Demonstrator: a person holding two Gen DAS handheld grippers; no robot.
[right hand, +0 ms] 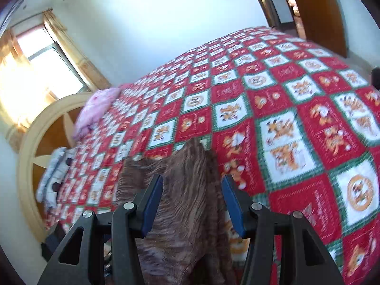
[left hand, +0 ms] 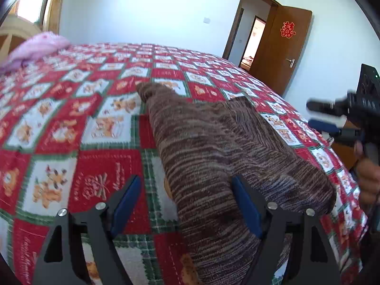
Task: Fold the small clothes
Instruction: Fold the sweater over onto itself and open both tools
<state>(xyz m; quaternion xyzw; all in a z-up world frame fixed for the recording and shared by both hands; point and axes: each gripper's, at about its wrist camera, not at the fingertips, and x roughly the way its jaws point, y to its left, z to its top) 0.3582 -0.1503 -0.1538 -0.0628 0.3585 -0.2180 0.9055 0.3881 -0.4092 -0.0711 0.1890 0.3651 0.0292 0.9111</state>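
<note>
So the brown striped knit garment (left hand: 213, 147) lies on the red patchwork quilt (left hand: 71, 123), long axis running away; left gripper (left hand: 186, 204) is spread wide over its near end, right gripper (right hand: 192, 204) half-open, both empty.

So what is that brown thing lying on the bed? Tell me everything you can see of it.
The brown knitted garment looks like soft wool, streaked in dark and light brown. It lies loosely folded and rumpled on the red, white and green patterned bedspread, near the bed's edge, one narrower part reaching towards the middle. Which kind of garment it is cannot be told. Only the bedspread touches it.
</note>
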